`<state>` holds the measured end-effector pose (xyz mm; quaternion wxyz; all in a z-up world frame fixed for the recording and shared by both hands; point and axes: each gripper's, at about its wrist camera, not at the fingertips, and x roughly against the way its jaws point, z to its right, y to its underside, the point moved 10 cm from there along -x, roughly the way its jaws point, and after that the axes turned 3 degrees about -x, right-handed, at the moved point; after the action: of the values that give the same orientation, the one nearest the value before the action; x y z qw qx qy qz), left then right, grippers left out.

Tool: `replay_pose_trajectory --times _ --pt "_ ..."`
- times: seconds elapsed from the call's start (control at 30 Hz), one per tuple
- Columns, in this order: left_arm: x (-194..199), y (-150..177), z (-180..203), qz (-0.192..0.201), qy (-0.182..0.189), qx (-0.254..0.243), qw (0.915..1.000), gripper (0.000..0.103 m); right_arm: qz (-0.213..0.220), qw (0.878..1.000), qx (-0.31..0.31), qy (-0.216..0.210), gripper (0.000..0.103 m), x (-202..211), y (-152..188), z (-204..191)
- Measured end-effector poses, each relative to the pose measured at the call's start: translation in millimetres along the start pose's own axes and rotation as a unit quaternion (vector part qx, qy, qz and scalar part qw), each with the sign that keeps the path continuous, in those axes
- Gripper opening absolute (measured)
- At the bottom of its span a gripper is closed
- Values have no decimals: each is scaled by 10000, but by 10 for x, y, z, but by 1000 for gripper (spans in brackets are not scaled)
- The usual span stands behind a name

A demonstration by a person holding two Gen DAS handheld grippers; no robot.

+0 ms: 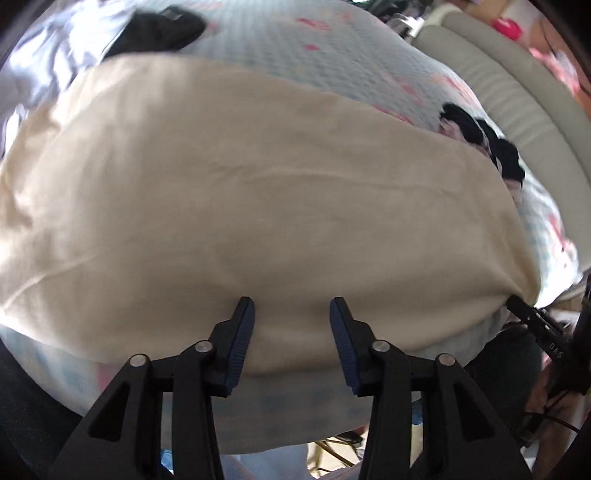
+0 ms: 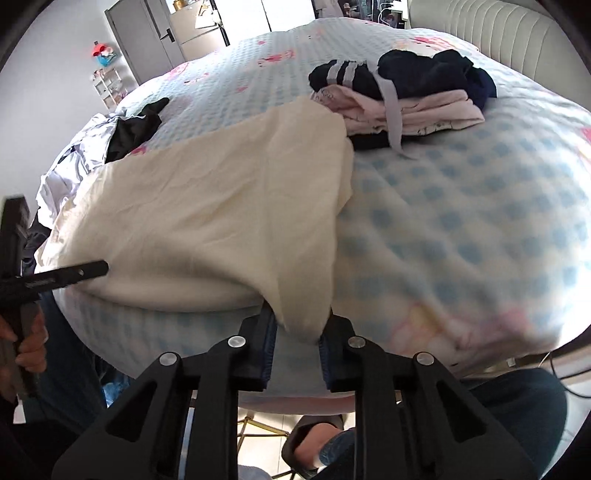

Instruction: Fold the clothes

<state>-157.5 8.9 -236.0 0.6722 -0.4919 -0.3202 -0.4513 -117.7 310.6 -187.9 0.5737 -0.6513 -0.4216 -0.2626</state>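
A cream garment lies spread across the bed, with a doubled layer along its near edge. In the left wrist view my left gripper stands open over that near edge, and the cloth lies flat between its blue pads. My right gripper is shut on the garment's near right corner, which bunches and hangs between its fingers. From the left wrist view the right gripper shows at the far right, where the cloth puckers toward its tip. The left gripper appears at the garment's near left edge.
The bed has a blue-checked sheet with pink prints. A stack of folded navy and pink clothes sits at the back right. A black garment and a pale lilac one lie at the left. A padded headboard runs behind.
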Motion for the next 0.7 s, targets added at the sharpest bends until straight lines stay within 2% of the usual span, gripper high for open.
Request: replay_pose_trajectory --times 0.1,0.17,0.3,0.37,0.4,0.47,0.5,0.57,0.6,0.63,0.7 --pt "-1 5 -206 -19 -12 213 9998 36 -1 9993 -8 386 16 87 34 218" --pt "-2 -14 -334 -36 97 374 9992 29 105 9993 -228 274 17 185 3 268" --pt "112 -6 -516 92 403 782 9961 29 315 9973 -667 48 17 384 -62 371" --pt "271 -1 -619 312 395 791 9956 34 420 9952 -886 -64 20 485 -96 424" --pt "359 -10 -670 456 369 778 9952 37 473 9938 -995 -121 25 535 -114 450" --pt "570 -73 -850 818 194 725 9938 42 535 9923 -1082 -277 34 601 -157 418" --pt "646 -113 -1012 940 -71 772 9925 44 485 9940 -875 -436 37 566 -192 240" --pt "724 -124 -1431 924 -684 1070 9876 44 290 9967 -544 -532 37 424 -201 -37" --pt "779 -88 -1659 885 -878 1308 9835 44 172 9976 -395 -534 37 337 -194 -158" --pt "842 -54 -1871 866 -1017 1545 9789 34 52 9982 -298 -510 37 255 -177 -250" --pt "1043 -48 -2102 1097 -666 1987 9716 33 -84 9987 -270 -422 37 167 -159 -328"
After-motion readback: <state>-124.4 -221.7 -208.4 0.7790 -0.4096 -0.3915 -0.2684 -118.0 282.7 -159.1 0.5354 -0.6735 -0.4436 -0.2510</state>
